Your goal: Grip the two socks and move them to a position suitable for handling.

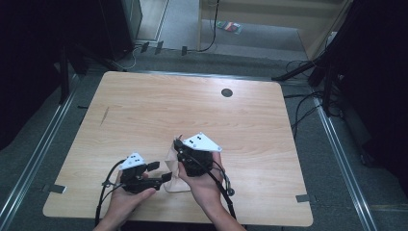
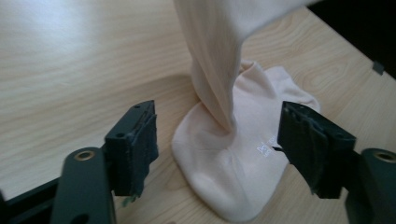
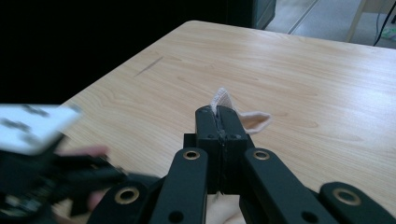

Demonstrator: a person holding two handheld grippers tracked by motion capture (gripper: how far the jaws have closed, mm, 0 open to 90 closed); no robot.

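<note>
Sock pinched at its cuff, lower part lying loose between spread jaws

The cream sock point(image 2: 224, 154) is pinched at its cuff edge by the right gripper point(image 3: 223, 122), jaws pressed together, and hangs below it to the table point(image 1: 144, 101). The left gripper point(image 2: 217, 144) is held with jaws spread on either side of the resting part, not touching it. A slip could be caused by so thin a bite of fabric; the foot could be dragged if the lift is made unsupported.

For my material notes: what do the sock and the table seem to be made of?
Sock: pale cream knit fabric, probably cotton blend; matte, soft folds, fine ribbing where it hangs. Table: light wood-grain top, likely laminate; smooth with a slight sheen.
</note>
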